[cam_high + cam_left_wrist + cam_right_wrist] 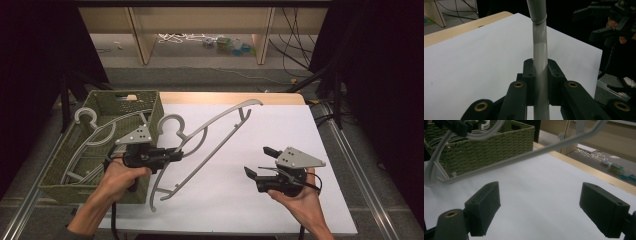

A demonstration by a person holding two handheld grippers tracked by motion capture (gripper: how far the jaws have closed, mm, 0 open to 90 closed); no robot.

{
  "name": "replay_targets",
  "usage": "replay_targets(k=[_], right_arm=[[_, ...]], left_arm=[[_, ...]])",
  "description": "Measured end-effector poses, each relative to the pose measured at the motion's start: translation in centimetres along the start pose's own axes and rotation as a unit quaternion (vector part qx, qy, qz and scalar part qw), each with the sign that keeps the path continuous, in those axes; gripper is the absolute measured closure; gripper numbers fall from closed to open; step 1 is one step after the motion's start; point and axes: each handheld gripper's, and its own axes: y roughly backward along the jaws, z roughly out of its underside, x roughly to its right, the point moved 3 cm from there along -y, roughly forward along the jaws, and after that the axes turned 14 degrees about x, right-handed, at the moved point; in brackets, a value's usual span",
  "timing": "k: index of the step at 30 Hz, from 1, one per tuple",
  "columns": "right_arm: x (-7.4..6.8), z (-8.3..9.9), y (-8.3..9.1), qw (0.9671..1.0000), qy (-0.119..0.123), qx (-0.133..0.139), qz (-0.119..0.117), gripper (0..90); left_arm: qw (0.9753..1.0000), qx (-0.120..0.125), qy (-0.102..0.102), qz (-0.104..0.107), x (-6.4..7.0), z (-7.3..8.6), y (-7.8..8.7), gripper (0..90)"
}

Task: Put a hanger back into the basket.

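Observation:
A grey plastic hanger (210,137) is held tilted above the white table top (280,130), its hook toward the basket. My left gripper (176,154) is shut on the hanger's curved shoulder just below the hook; in the left gripper view the grey bar (540,57) runs up between the shut jaws. My right gripper (260,161) is at the right of the table, open with nothing between its fingers (484,207). In the right gripper view the hanger (529,155) crosses above the table in front of the basket.
A green woven basket (107,102) stands at the table's left edge with more grey hangers (100,132) lying in it. A wooden strip (225,97) borders the table's far side. Cables and small objects lie on the floor beyond.

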Motion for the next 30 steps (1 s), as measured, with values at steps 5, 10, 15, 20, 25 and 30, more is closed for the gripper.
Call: replay_targets(k=[5,10,15,20,25,30], right_arm=[[-0.3,1.2,0.4,0.9999,-0.010,0.006,0.008,17.3],[-0.7,1.9,0.7,0.9996,-0.018,0.019,0.010,17.3],[-1.0,2.2,0.7,0.9993,-0.018,0.031,0.012,17.3],[-1.3,2.6,0.9,0.9993,-0.007,0.026,0.024,16.7],[-1.3,2.9,1.0,0.9993,-0.003,0.030,0.024,16.6],[-1.3,3.1,0.8,0.9990,-0.007,0.038,0.023,16.4]], left_arm=[[0.9998,0.017,0.012,0.000,0.2,-0.8,0.9,79.4],[0.9988,0.038,0.030,0.003,0.6,-2.0,2.2,79.5],[0.9988,0.046,0.017,-0.001,0.8,-4.1,3.4,79.5],[0.9987,0.047,0.000,-0.021,0.2,-6.2,5.0,79.4],[0.9975,0.055,0.003,-0.044,-0.9,-7.3,6.4,79.4],[0.9957,0.061,-0.001,-0.069,-2.3,-8.3,7.9,79.4]])
